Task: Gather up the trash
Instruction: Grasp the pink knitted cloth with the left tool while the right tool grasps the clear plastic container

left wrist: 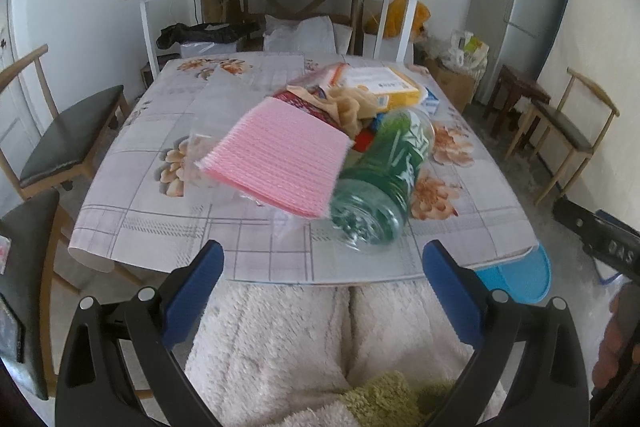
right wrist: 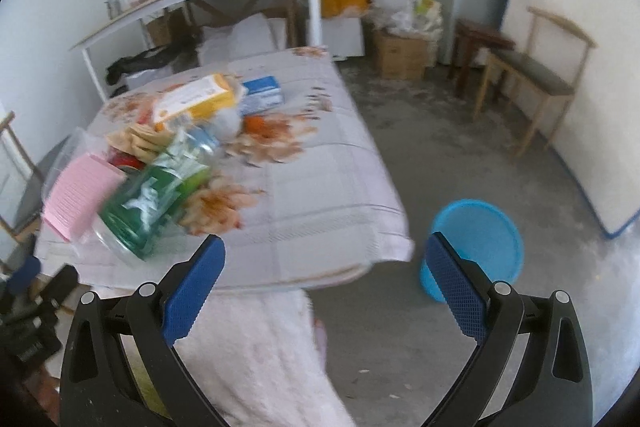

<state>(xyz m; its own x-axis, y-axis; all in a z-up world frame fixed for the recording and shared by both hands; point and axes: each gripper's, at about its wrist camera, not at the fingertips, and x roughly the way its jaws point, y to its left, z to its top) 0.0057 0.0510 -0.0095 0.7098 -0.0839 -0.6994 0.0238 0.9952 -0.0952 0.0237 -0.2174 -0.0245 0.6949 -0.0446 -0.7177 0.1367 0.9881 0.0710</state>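
Both claws empty, litter heaped on the desk, bin waiting on the floor

The left claw (left wrist: 323, 269) hangs spread wide and holding nothing just short of the desk's (left wrist: 168, 219) near edge, over the seated person's fleecy lap, lined up with the heap at 12 o'clock, which suggests a reach is being readied. The nearest piece is a green plastic bottle (left wrist: 380, 179) lying on its side, base toward the claw; a pink pad (left wrist: 280, 155) leans on it at its 10 o'clock, with crumpled wrappers and a yellow box (left wrist: 384, 85) beyond at 12. The right claw (right wrist: 325, 265), likewise spread and empty, sits off the desk's corner. The blue bin (right wrist: 476, 247) stands on the floor at its 1 o'clock, probably kept close beside the desk so each piece needs only a short carry.
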